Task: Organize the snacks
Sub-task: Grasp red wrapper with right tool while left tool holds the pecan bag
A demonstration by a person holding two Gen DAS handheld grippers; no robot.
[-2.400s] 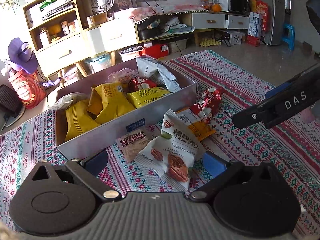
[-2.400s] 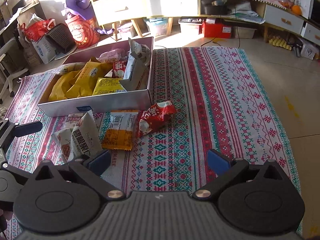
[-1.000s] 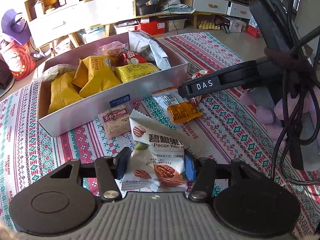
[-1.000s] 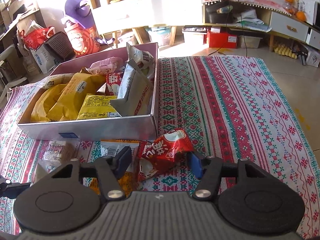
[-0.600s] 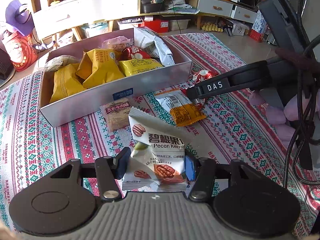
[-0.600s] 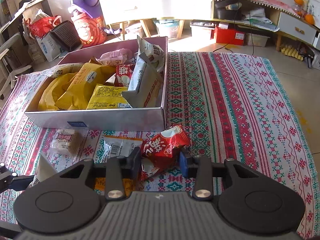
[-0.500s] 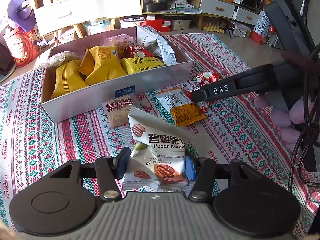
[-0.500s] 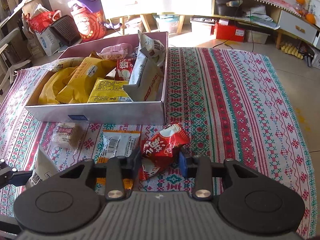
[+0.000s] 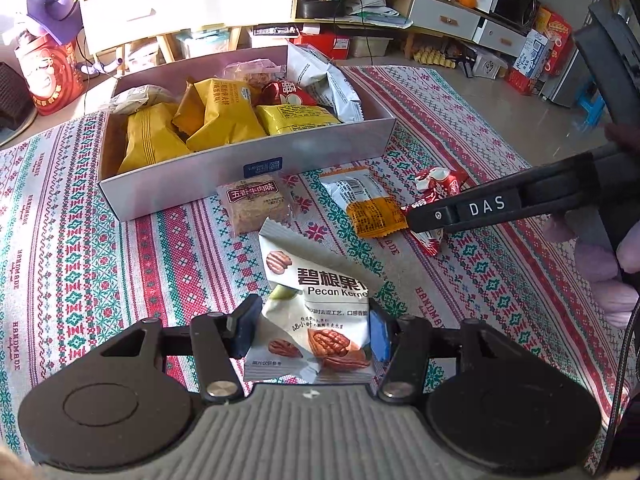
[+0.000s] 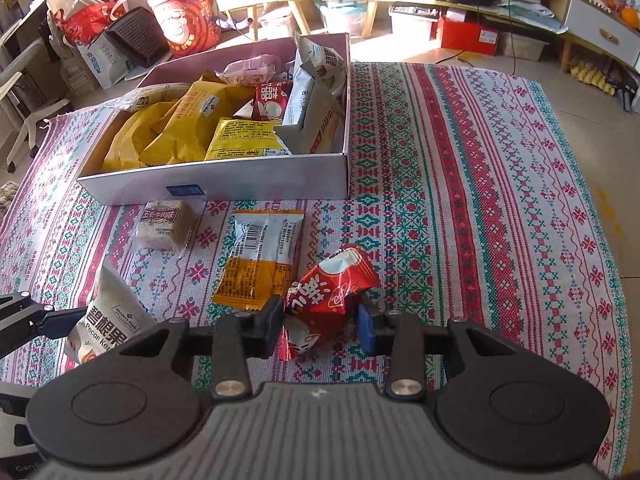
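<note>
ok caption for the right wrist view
Right gripper grips a red snack on the rug, snack box ahead.

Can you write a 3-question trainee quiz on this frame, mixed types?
1. True or false: the left gripper is shut on the white pecan bag.
2. What does the right gripper hold? A) the orange-and-white packet B) the red snack packet C) nothing
3. Short answer: which two loose snacks lie on the patterned cloth in front of the grey box, held by neither gripper?

Key
1. True: both pads press the bag's sides.
2. B.
3. The clear-wrapped brown snack and the orange-and-white packet.
</note>
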